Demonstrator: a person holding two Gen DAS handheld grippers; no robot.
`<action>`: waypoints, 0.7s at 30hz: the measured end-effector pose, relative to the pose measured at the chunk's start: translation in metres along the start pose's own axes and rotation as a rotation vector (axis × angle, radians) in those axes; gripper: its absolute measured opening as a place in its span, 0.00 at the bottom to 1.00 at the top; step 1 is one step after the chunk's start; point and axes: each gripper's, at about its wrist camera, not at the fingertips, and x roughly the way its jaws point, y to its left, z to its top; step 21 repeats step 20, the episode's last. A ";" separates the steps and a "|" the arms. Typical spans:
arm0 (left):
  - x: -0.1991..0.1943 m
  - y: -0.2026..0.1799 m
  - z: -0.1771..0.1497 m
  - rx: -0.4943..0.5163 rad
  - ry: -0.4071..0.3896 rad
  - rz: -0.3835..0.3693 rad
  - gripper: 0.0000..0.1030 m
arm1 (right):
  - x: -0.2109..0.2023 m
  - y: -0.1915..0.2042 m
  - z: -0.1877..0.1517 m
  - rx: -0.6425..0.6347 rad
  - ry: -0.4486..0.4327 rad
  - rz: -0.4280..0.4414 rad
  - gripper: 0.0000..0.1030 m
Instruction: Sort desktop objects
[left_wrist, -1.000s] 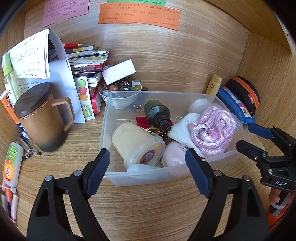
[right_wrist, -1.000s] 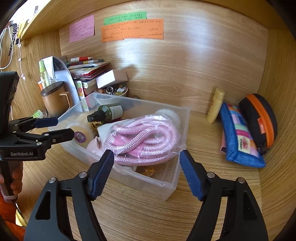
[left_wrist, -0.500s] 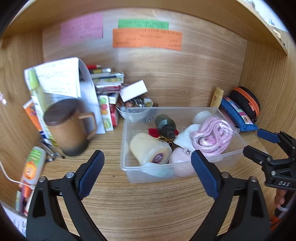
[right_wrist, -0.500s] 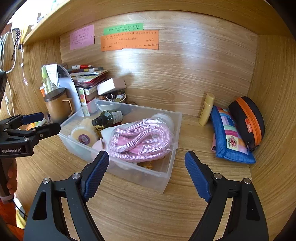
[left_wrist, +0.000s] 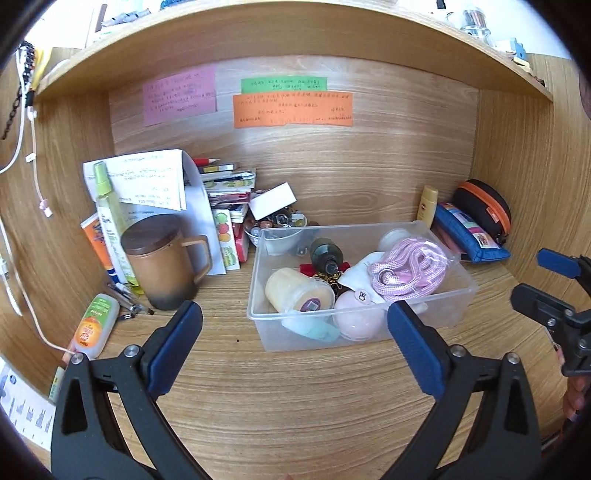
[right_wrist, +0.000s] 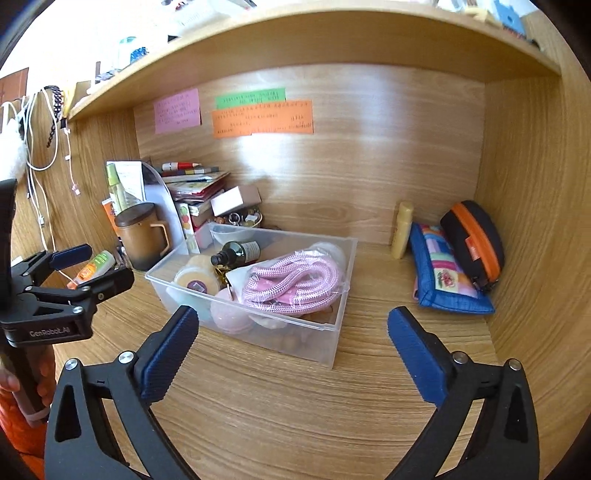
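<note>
Hovering just in front of the clear plastic bin (left_wrist: 360, 341), the left gripper (left_wrist: 293, 345) and right gripper (right_wrist: 291, 345) were opening wide, nothing between their jaws; inside the bin lay a pink rope (left_wrist: 408, 267), a dark bottle (left_wrist: 325, 254) and a cream jar (left_wrist: 295, 291); left of the bin stood a brown lidded mug (left_wrist: 162, 262).
</note>
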 end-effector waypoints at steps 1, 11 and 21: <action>-0.001 -0.001 -0.001 0.007 0.004 -0.004 0.99 | -0.003 0.001 0.000 -0.002 -0.005 -0.003 1.00; -0.011 -0.010 -0.008 0.018 -0.005 -0.046 0.99 | -0.019 0.008 -0.003 -0.007 -0.028 -0.008 1.00; -0.010 -0.012 -0.008 0.021 -0.019 -0.056 0.99 | -0.016 0.007 -0.003 -0.005 -0.016 -0.006 1.00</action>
